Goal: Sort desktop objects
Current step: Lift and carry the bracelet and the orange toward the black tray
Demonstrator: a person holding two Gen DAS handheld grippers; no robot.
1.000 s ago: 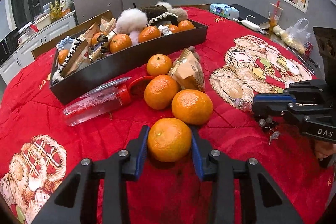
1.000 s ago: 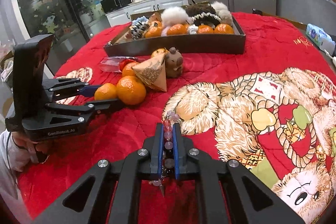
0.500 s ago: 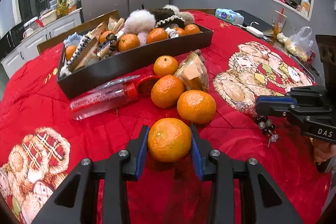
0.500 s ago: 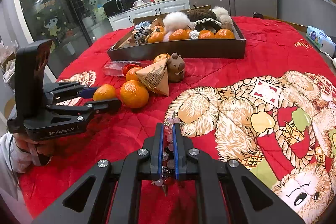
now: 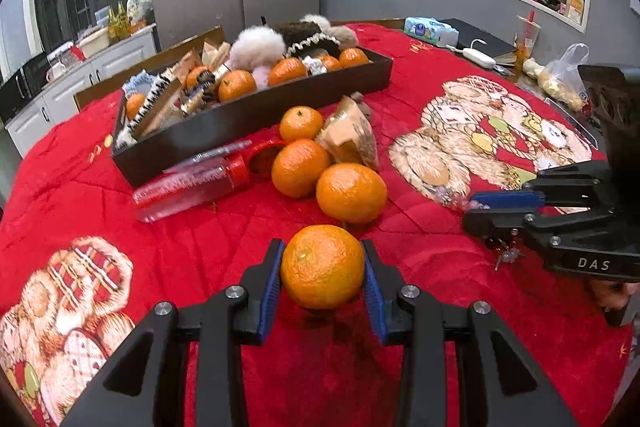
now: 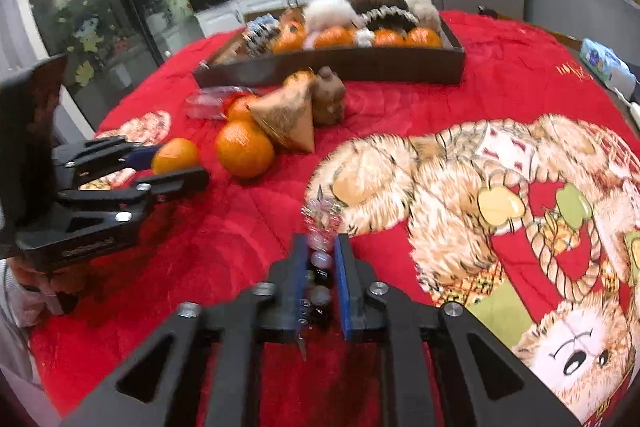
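Red blanket point(image 5: 200, 235) covers the table; left gripper point(image 5: 322, 267) clamps an orange point(image 5: 322, 266), right gripper point(image 6: 320, 269) is opening around a bead string point(image 6: 320, 251).

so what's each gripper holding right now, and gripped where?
Left gripper: mandarin, pinched across its sides. Right gripper: jaws opening, bead string between them mid-length, hold uncertain.

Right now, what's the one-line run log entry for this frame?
left gripper: shut on orange | right gripper: jaws opening, bead bracelet between them | tray: partly filled | loose oranges remain beside it
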